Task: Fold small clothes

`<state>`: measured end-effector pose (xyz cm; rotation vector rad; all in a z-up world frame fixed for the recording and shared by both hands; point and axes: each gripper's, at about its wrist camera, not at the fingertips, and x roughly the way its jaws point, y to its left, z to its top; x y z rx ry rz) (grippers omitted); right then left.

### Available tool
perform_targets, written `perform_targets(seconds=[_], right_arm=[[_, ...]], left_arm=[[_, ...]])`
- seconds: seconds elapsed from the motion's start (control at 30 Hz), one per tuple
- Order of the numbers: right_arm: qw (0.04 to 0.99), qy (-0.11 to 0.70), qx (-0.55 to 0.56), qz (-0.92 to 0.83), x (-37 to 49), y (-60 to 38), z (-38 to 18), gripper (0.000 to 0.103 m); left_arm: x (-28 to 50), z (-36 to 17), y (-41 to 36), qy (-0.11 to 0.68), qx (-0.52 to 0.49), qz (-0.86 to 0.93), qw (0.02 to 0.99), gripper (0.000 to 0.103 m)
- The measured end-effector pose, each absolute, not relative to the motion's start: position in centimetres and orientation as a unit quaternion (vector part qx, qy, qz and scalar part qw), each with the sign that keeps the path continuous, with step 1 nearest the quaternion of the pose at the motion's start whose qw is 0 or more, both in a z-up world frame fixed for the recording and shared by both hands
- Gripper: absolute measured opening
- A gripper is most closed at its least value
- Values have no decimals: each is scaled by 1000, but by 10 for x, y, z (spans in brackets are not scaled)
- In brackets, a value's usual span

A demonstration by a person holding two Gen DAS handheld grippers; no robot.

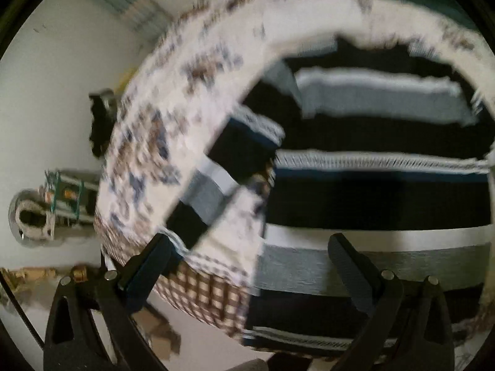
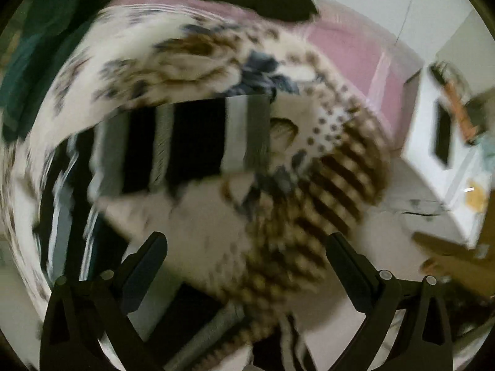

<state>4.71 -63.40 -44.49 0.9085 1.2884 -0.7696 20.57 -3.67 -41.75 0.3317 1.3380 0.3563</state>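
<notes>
No legible writing or label appeared; both views were motion-blurred. The left gripper (image 1: 247, 266) stood wide open, holding nothing, over the striped garment (image 1: 371, 198), which lay on a white floral cloth (image 1: 148, 154) with a brown checked border. The right gripper (image 2: 247, 262) was likewise spread and empty above the same cloth. A white cabinet (image 2: 445, 154) stood to the right.

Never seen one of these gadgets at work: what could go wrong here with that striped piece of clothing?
Both the left gripper and right gripper are open, so the striped garment is unheld. Its folded layers might slump or shift. The views are blurred; a grab could also catch the patterned cloth underneath.
</notes>
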Motion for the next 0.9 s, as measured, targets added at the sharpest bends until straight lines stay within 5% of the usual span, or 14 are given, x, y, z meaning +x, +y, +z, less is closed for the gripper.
perform_targets(seconds=[0.33,0.47,0.77,0.83,0.9], right_arm=[[599,495,510,-368,64,-723,-588,96],[645,515,447,-346,68,-715,-581,9],[654,500,460,-334,55,-766,-571,10],[643,493,484,-330,57,-770,-573,29],[638,464,513,-338,53,-757,-551,60]], left_arm=[[237,-530,-89,654,167,162,720,103],[249,-545,-109,649,173,152,725,103],[255,-551,-140,631,176,114,747,103],[254,-557,-142,635,176,110,744,103],[252,-562,-140,639,169,107,742,103]])
